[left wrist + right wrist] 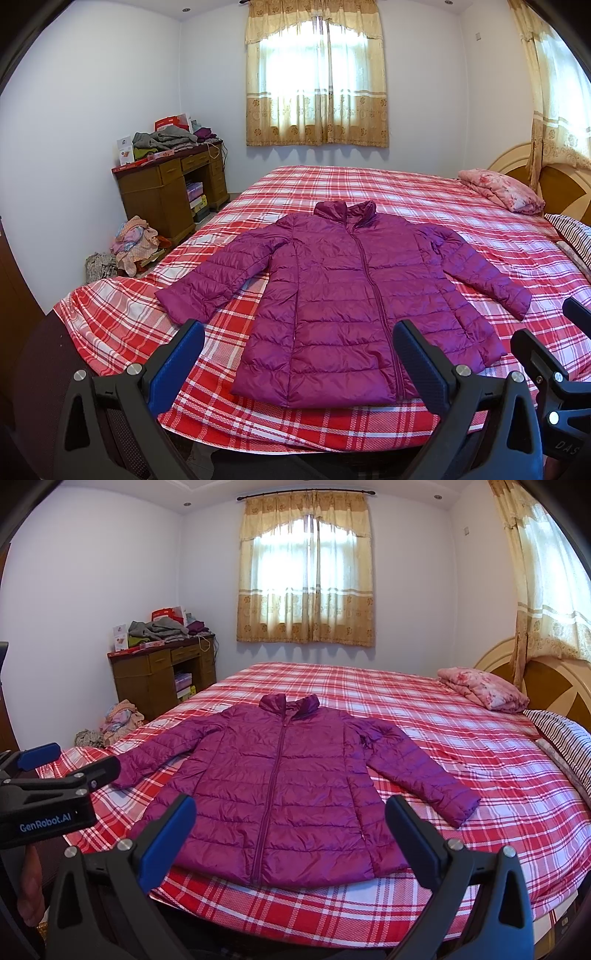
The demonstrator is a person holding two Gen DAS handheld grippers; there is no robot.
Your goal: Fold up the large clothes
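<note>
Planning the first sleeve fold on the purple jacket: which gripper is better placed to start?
Neither clearly: left gripper and right gripper both hang open near the jacket hem. Left suits the left sleeve, probably.

One jacket [347, 295], two tools (maybe two pillows).

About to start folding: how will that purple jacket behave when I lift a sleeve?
The jacket looks puffy and quilted, so it is probably light and floppy; a lifted sleeve would likely droop. Its shiny shell suggests it may slip between the fingers and slide on the bedspread. Folds may spring back open.
</note>
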